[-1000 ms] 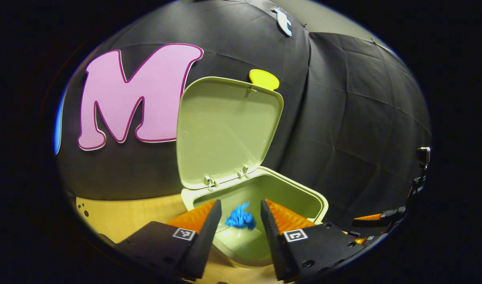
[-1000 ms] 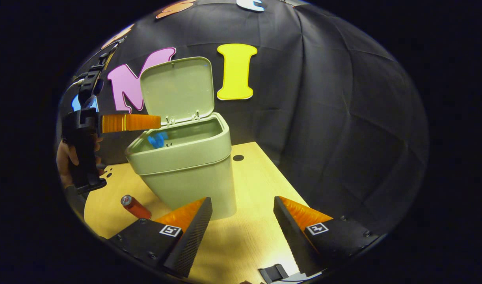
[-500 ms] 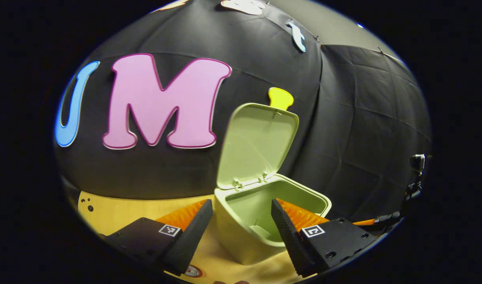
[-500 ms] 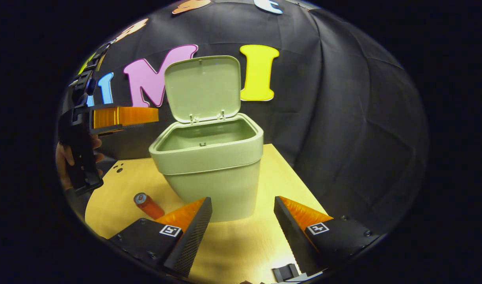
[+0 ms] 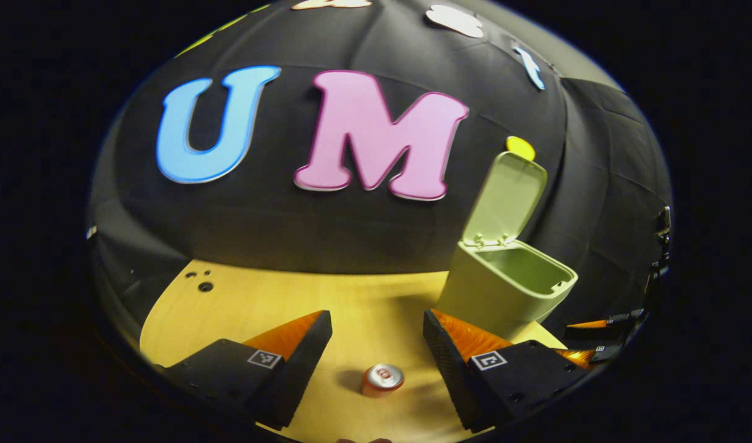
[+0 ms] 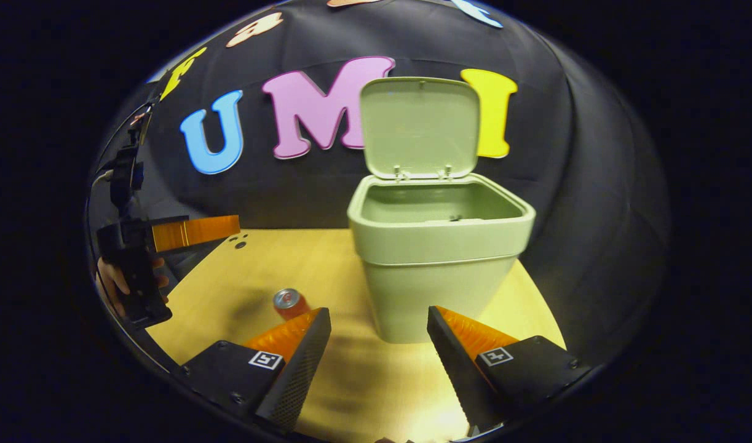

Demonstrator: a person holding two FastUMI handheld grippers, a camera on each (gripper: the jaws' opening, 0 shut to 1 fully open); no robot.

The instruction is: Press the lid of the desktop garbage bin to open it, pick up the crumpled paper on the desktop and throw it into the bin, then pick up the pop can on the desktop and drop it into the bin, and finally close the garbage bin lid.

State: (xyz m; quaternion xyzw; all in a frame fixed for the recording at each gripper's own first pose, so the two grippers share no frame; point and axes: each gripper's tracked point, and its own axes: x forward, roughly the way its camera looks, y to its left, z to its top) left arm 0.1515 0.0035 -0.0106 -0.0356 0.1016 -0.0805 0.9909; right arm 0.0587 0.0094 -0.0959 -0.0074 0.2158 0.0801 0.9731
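**Line up on the pop can before closing**

The left gripper hangs over the worktop with its fingers apart and empty; the pop can lies on its side between them, slightly toward the right finger. The garbage bin stands beyond that finger, lid up. The can's exact height below the fingertips is hard to judge. Descend straight, centre it, grip across its body. The right gripper waits, fingers apart.

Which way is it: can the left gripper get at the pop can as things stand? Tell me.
Probably yes. The left gripper is open, and the pop can lies on the bare table between its fingers, with the bin off to one side.
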